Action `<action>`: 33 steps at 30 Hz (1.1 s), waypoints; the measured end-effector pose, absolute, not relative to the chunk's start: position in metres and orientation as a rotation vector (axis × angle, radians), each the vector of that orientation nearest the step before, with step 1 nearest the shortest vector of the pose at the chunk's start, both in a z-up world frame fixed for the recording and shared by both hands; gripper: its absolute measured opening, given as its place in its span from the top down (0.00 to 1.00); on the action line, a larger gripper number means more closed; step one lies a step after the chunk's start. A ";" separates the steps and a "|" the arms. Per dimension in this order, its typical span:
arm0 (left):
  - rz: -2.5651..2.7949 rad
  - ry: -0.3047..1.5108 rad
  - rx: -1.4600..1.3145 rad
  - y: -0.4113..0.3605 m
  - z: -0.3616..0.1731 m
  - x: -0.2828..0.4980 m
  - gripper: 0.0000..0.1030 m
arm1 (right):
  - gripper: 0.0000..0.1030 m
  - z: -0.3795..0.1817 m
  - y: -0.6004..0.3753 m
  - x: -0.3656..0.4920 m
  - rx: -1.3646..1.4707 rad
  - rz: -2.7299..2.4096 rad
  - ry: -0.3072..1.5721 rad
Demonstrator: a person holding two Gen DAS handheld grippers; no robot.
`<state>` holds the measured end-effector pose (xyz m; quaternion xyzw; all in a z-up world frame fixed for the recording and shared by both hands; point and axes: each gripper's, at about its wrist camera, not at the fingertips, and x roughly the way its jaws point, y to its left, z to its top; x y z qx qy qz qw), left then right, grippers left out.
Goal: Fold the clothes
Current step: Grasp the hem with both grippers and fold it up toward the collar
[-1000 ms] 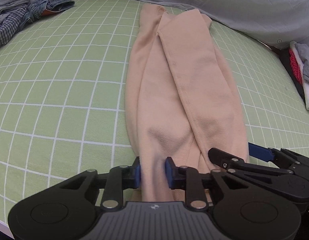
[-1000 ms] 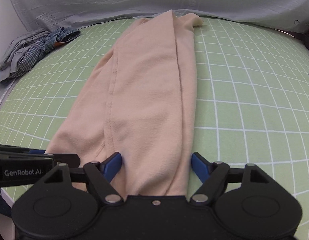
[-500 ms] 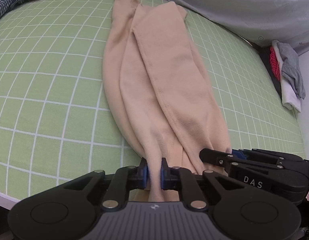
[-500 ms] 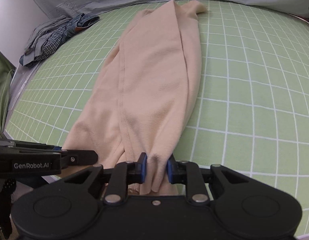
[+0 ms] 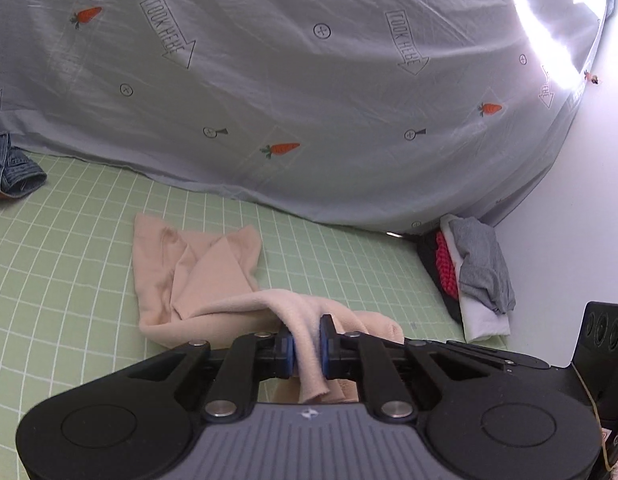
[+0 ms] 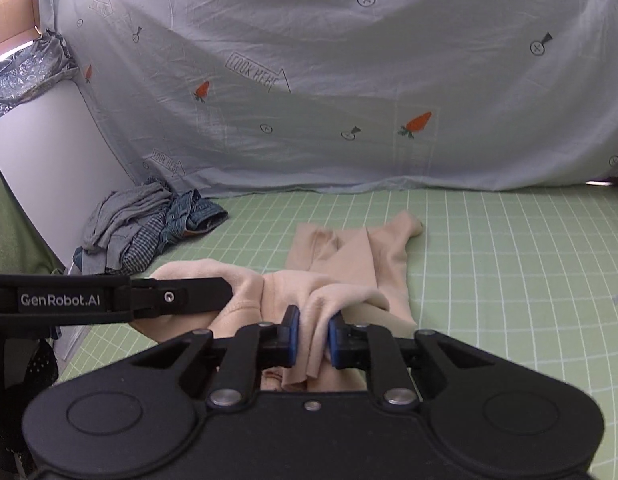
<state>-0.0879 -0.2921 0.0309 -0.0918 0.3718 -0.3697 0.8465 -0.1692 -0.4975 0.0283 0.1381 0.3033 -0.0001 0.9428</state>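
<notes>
On the green checked mat (image 5: pixel 89 280), a beige garment (image 5: pixel 197 276) is laid with its far end flat near the grey sheet (image 5: pixel 309 80) that hangs behind, while its near end is lifted off the surface and bunched. In the left wrist view, a fold of that cloth is pinched between the blue pads (image 5: pixel 286 354) of the left gripper (image 5: pixel 307 354), whose jaws are drawn narrow on the fabric. In the right wrist view, another fold is caught in the right gripper (image 6: pixel 313 340); its jaws are closing, with the cloth pressed between the blue pads (image 6: pixel 292 336). The left gripper is seen there from the side, just to the left, against the raised cloth. A heap of denim and checked clothes (image 6: pixel 149 232) is seen at the mat's far left corner, well apart from the garment. A small stack of folded clothes (image 5: pixel 473 276) is seen off the mat's right edge, by the wall.
</notes>
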 end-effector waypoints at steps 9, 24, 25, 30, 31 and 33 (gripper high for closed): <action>-0.749 0.716 -0.192 -0.302 0.056 -0.016 0.88 | 0.85 0.058 -0.500 -0.086 0.192 0.029 0.551; -0.585 1.064 -0.183 -0.351 -0.078 0.105 0.87 | 0.84 -0.077 -0.523 0.034 0.326 -0.048 0.867; -0.578 1.069 -0.177 -0.354 -0.085 0.111 0.87 | 0.84 -0.083 -0.523 0.040 0.326 -0.052 0.879; -0.537 1.095 -0.187 -0.359 -0.114 0.135 0.87 | 0.82 -0.112 -0.525 0.069 0.338 -0.078 0.922; -0.531 1.099 -0.194 -0.359 -0.119 0.140 0.87 | 0.82 -0.114 -0.527 0.072 0.346 -0.084 0.924; -0.509 1.105 -0.175 -0.361 -0.126 0.146 0.86 | 0.82 -0.119 -0.529 0.080 0.351 -0.093 0.927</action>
